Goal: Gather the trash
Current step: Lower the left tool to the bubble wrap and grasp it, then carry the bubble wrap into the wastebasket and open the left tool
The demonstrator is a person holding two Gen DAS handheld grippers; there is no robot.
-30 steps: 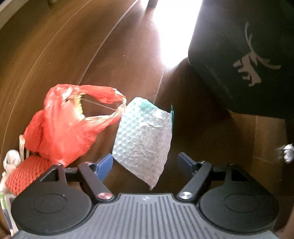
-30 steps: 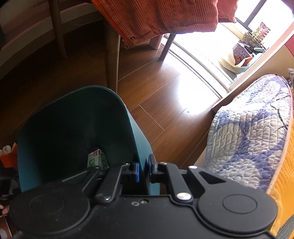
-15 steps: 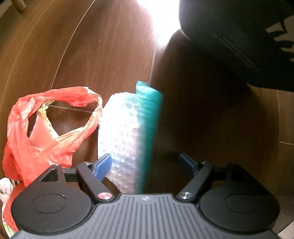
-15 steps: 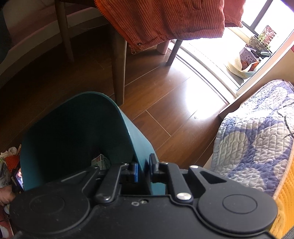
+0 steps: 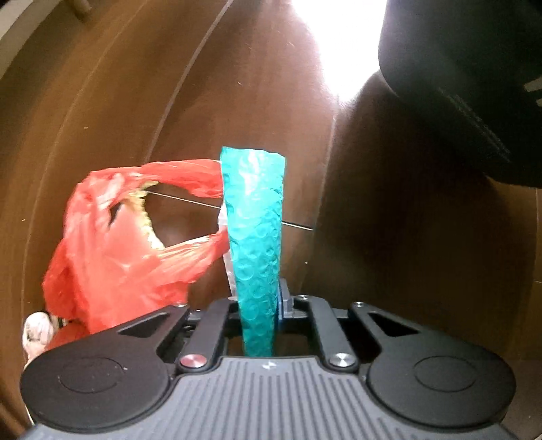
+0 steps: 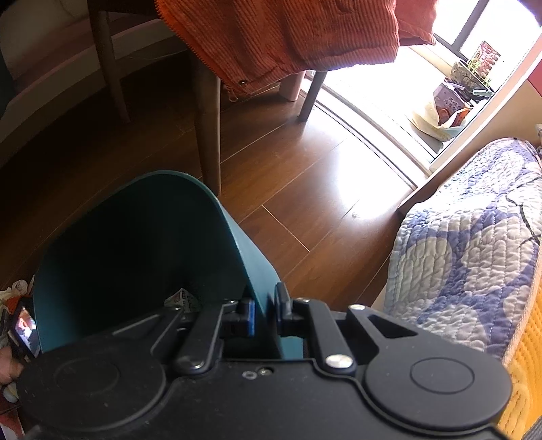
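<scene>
The left gripper (image 5: 259,298) has just been closing its jaws, and they now pinch one folded sheet of teal bubble wrap (image 5: 254,220) between them. The sheet stands up from the fingers as a narrow strip over the brown wooden floor (image 5: 135,101). Just to its left lies one crumpled red plastic bag (image 5: 115,243), its two handle loops reaching up against the sheet. One small white scrap (image 5: 35,333) shows at the lower left edge, beside the bag. One dark black bin (image 5: 474,84) fills the upper right corner.

The right gripper (image 6: 266,313) is clamped on the rim of one teal bin (image 6: 135,254), a finger on each side of the wall. One small printed carton (image 6: 181,299) lies deep inside the bin. Behind the bin stand wooden chair legs (image 6: 208,135), with one orange corduroy cloth (image 6: 288,30) hanging over them. One blue-and-white quilt (image 6: 474,230) lies to the right.
</scene>
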